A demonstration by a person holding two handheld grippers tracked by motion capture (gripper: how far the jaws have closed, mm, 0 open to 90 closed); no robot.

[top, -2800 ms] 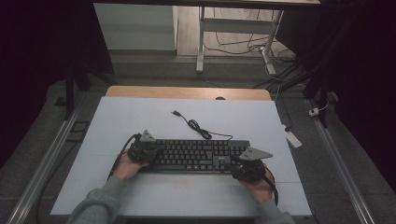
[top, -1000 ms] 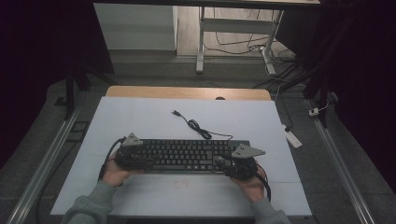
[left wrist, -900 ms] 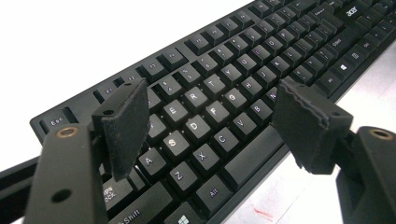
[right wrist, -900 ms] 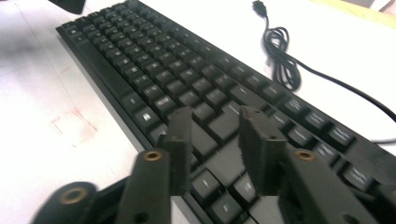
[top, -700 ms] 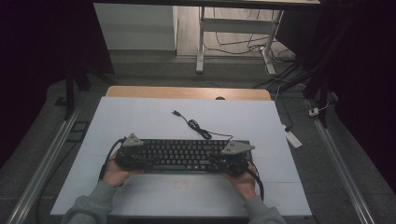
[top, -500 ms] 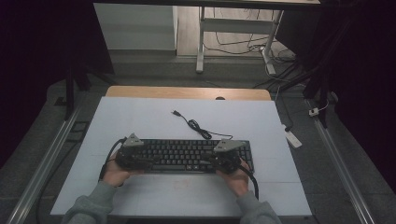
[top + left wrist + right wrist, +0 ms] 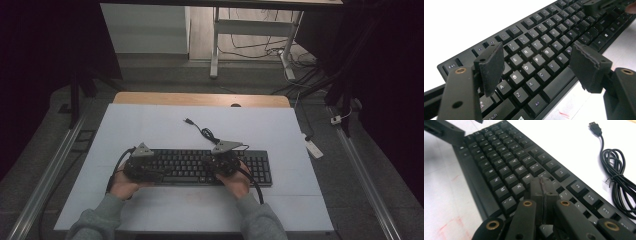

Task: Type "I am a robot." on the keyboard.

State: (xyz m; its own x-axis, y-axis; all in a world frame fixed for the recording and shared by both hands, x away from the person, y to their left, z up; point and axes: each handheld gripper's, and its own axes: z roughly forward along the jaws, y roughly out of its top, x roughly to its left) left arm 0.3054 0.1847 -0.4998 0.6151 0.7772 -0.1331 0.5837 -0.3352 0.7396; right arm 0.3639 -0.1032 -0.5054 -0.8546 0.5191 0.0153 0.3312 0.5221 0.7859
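Note:
A black keyboard (image 7: 200,167) lies across the white table top, its coiled cable (image 7: 207,134) running back to a USB plug (image 7: 188,121). My left gripper (image 7: 156,171) is over the keyboard's left end. In the left gripper view it (image 7: 536,62) is open, its pads (image 7: 491,67) straddling the letter keys (image 7: 526,67) without touching them. My right gripper (image 7: 212,162) hangs over the middle of the keyboard. In the right gripper view its jaws (image 7: 541,186) are shut together with nothing between them, low over the keys; whether they touch one I cannot tell.
The white table top (image 7: 150,125) has bare room behind and in front of the keyboard. The cable (image 7: 617,173) and its plug (image 7: 595,127) lie just beyond the keyboard's far edge. A small white object (image 7: 312,148) sits off the right table edge.
My right gripper has slid left along the keyboard from its right end to the middle, and its jaws have closed. The left gripper has stayed over the left end.

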